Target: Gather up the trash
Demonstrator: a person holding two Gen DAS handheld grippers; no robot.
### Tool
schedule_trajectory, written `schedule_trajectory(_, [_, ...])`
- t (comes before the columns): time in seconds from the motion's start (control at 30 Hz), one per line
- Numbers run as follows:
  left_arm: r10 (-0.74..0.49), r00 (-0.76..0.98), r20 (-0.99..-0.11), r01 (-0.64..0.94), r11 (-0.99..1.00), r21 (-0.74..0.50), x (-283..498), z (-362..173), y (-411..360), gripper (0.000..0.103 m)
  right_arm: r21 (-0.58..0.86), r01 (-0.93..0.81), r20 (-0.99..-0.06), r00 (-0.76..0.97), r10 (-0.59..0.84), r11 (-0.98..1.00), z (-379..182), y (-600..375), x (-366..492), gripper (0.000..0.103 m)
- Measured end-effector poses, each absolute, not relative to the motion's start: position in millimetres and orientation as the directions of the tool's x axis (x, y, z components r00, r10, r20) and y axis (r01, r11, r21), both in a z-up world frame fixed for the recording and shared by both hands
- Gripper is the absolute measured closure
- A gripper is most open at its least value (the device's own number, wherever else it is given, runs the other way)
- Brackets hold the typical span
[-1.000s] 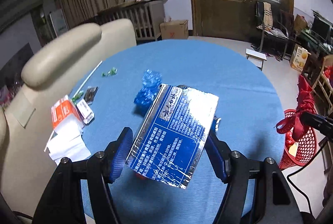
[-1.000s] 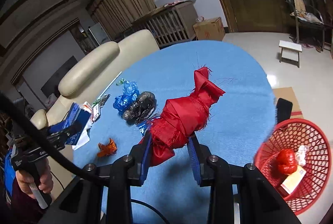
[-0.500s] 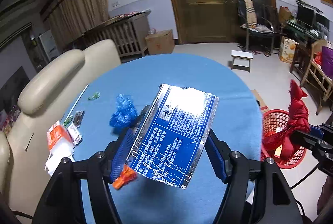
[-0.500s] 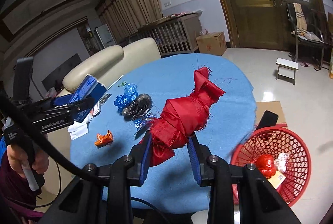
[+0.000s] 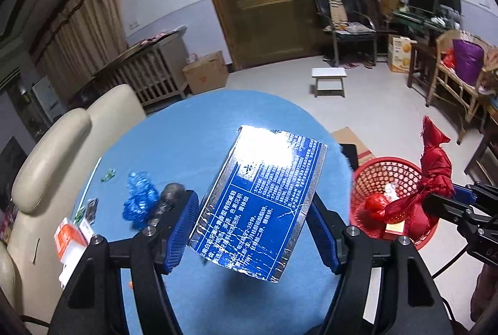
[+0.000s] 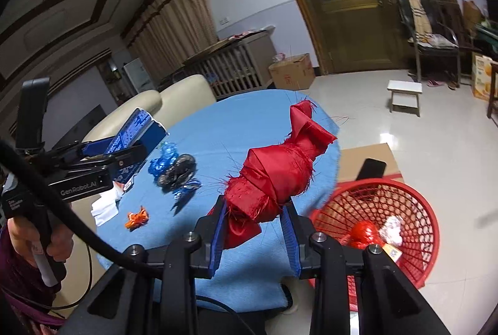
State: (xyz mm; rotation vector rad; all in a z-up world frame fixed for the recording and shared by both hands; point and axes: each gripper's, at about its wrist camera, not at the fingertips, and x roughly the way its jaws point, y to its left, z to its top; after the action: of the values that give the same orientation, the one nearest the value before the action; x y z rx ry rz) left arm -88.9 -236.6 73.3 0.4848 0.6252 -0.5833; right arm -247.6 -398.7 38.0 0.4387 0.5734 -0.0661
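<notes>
My left fingers (image 5: pixel 186 229) clamp a blue-and-silver carton (image 5: pixel 261 198), tilted, above the blue counter (image 5: pixel 186 129). My right fingers (image 6: pixel 218 229) pinch a knotted red cloth bundle (image 6: pixel 274 176). The red mesh basket (image 6: pixel 414 229), right of the counter, holds a red wad (image 6: pixel 364 234), crumpled white paper (image 6: pixel 392 230).

**Support surfaces and resting items**

The round table (image 6: pixel 218 129) carries a blue cloth cover. Lying directly on it: a crumpled blue plastic wrapper (image 5: pixel 138 199), a dark crumpled wrapper (image 6: pixel 177 168) touching it, a small blue scrap (image 6: pixel 186 190) just beside those, an orange scrap (image 6: pixel 137 216), a green scrap (image 5: pixel 108 174), a white straw (image 5: pixel 90 185) near the left edge, an orange-and-white carton (image 5: pixel 70 238) and white tissue (image 6: pixel 104 207). The tiled floor (image 6: pixel 420 154) carries the red mesh basket (image 6: pixel 414 244) beside the table, flat cardboard (image 6: pixel 364 153) and a white stool (image 6: pixel 404 95).
</notes>
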Motion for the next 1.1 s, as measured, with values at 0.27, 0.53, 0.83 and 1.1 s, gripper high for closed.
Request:
schedule_trajectory(0.27, [-0.378, 0.633, -0.676, 0.683, 0.684, 0.257, -99.9, 66.2, -275.4, 0.032, 0.418, 0.246, -0.538, 0.843, 0.020, 0.875, 28.3, -429.2, -266.3, 0.067])
schedule_trajectory(0.53, [-0.396, 0.606, -0.690, 0.720, 0.643, 0.263, -108.3, 62.7, -304.2, 0.032, 0.440, 0.297, -0.542, 0.840, -0.014, 0.848, 20.1, -452.6, -283.0, 0.067])
schedule_trajectory(0.83, [-0.415, 0.575, -0.705, 0.753, 0.606, 0.257, -117.4, 58.3, -327.9, 0.032, 0.448, 0.341, -0.554, 0.832, -0.043, 0.826, 15.8, -470.7, -302.0, 0.067])
schedule_trajectory(1.1, [-0.424, 0.549, -0.720, 0.780, 0.571, 0.258, -126.7, 51.8, -347.5, 0.032, 0.462, 0.375, -0.565, 0.823, -0.060, 0.803, 8.3, -483.2, -315.6, 0.067])
